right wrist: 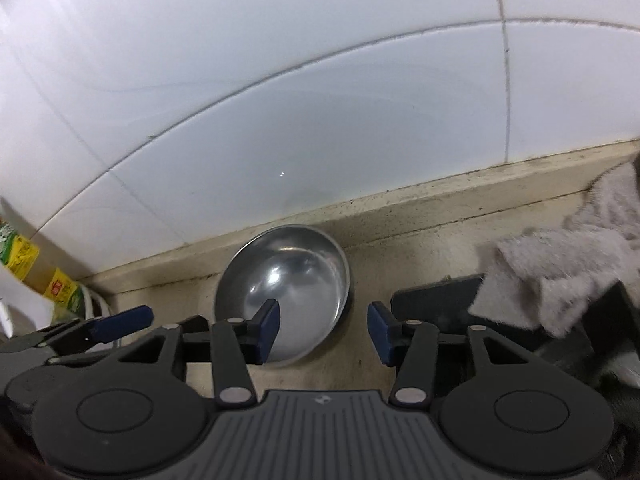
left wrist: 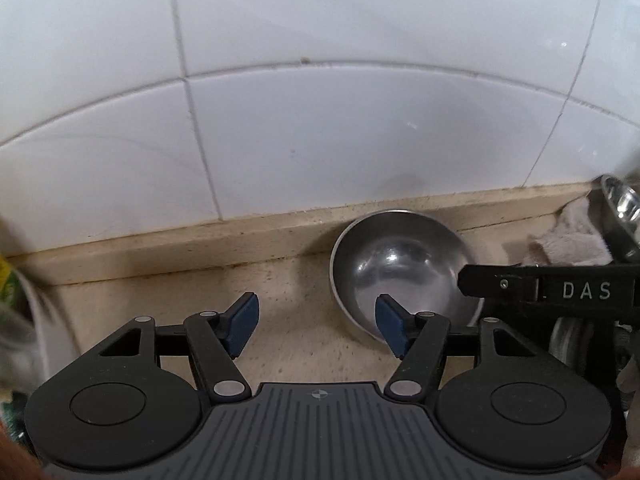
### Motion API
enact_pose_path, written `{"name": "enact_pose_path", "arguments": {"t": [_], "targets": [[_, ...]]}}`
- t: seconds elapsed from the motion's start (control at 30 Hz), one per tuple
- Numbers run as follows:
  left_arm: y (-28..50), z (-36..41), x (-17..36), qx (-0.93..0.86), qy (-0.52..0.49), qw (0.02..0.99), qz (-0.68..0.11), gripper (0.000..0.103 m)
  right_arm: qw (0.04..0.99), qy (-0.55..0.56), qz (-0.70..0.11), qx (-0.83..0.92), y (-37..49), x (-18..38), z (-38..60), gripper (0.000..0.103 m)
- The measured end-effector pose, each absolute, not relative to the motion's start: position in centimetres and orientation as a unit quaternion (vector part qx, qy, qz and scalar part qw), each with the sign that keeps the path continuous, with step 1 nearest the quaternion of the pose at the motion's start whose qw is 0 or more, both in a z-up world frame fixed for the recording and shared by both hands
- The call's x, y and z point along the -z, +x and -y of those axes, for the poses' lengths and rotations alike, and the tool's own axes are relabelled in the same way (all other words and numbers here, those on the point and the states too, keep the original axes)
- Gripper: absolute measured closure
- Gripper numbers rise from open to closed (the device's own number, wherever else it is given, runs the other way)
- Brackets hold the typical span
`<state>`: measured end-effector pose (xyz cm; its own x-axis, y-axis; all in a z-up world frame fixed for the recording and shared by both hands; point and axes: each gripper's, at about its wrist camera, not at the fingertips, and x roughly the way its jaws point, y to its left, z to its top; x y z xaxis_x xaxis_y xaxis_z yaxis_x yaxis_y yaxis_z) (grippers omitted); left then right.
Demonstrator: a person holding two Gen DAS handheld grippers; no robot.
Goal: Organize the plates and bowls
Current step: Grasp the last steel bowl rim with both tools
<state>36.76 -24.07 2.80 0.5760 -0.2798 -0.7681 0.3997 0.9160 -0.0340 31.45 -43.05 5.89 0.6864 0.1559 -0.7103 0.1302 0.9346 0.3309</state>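
A steel bowl (left wrist: 404, 268) stands upright on the beige counter against the tiled wall; it also shows in the right wrist view (right wrist: 288, 284). My left gripper (left wrist: 316, 326) is open and empty, its right finger in front of the bowl's near left rim. My right gripper (right wrist: 326, 330) is open and empty, its left finger in front of the bowl's near rim. The right gripper's arm (left wrist: 560, 290), marked DAS, reaches in from the right in the left wrist view. The left gripper's blue finger (right wrist: 120, 322) shows at the left in the right wrist view. A second steel dish (left wrist: 620, 212) sits at the far right.
A grey cloth (right wrist: 560, 264) lies over a black object (right wrist: 436, 300) right of the bowl. A box with green and yellow print (right wrist: 24, 256) and a white item stand at the left. The tiled wall (left wrist: 320, 120) rises right behind the counter ledge (left wrist: 160, 248).
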Motion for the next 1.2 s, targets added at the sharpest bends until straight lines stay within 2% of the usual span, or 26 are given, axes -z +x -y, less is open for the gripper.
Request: {"name": "enact_pose_path", "arguments": {"t": [0.1,0.2,0.37,0.5,0.53,0.83,1.2], "targets": [[37.9,24.7,-1.6,0.194,0.079,0.881,-0.424,0.035,0.894,0.189,-0.406,-0.015,33.1,-4.7,43.5,0.059],[39.0,25.1,-0.4,0.196,0.084,0.873,-0.439,0.05,0.891,0.188,-0.413,-0.022,34.1,-3.8,43.5,0.059],[39.8,26.0,0.5,0.203,0.103,0.865,-0.447,0.06,0.883,0.179,-0.433,-0.031,35.0,-2.6,42.7,0.059],[39.9,26.9,0.7,0.217,0.113,0.858,-0.451,0.073,0.877,0.187,-0.441,-0.038,35.5,-1.7,43.3,0.076],[39.8,27.1,0.7,0.22,0.116,0.857,-0.451,0.073,0.875,0.185,-0.445,-0.04,35.5,-1.4,43.3,0.079],[39.3,27.3,0.5,0.222,0.124,0.861,-0.44,0.075,0.87,0.201,-0.447,-0.044,34.9,-0.8,43.8,0.08],[36.9,26.9,-2.7,0.22,0.134,0.88,-0.399,0.074,0.887,0.197,-0.416,-0.048,32.5,-3.6,43.7,0.08]]}}
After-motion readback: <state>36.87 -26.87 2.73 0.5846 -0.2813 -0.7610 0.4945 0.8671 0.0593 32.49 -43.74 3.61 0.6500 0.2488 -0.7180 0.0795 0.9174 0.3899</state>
